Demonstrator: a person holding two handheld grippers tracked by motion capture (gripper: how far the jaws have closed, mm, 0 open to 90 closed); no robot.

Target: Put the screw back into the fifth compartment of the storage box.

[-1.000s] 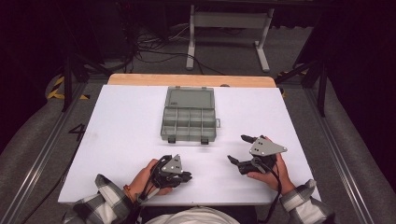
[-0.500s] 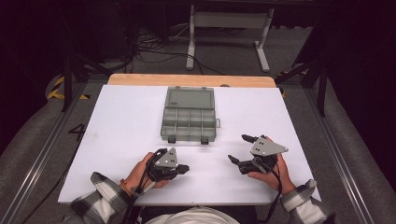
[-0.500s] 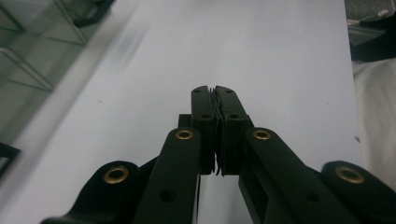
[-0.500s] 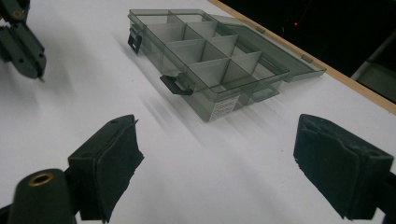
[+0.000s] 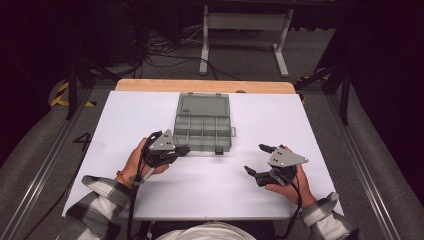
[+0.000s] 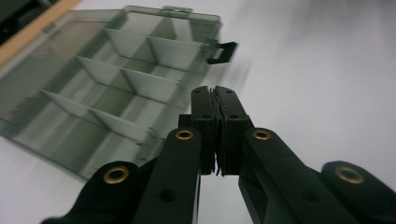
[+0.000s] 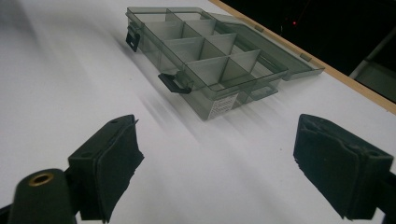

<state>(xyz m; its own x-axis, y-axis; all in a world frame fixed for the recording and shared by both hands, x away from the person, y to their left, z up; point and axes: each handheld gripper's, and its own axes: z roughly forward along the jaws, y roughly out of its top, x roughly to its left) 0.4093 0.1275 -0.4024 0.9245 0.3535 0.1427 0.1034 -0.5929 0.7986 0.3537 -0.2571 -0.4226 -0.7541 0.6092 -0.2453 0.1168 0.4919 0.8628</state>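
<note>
A translucent grey plastic compartment box (image 5: pixel 202 123) lies open, mid-desk toward the far edge of the white desk (image 5: pixel 125 115). The left gripper (image 5: pixel 181 149), jaws pressed together, hovers just beside its near-left corner. The right gripper (image 5: pixel 257 161) rests nearer the person, jaws wide apart, holding nothing.

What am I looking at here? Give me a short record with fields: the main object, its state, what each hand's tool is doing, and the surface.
main object: grey plastic organizer box
box state: lid open and laid back flat, compartments look empty
left tool: jaws shut with nothing between them, at the box's near left corner
right tool: jaws wide open, nothing held, apart from the box
surface: white table with a wooden strip along the far edge
</note>
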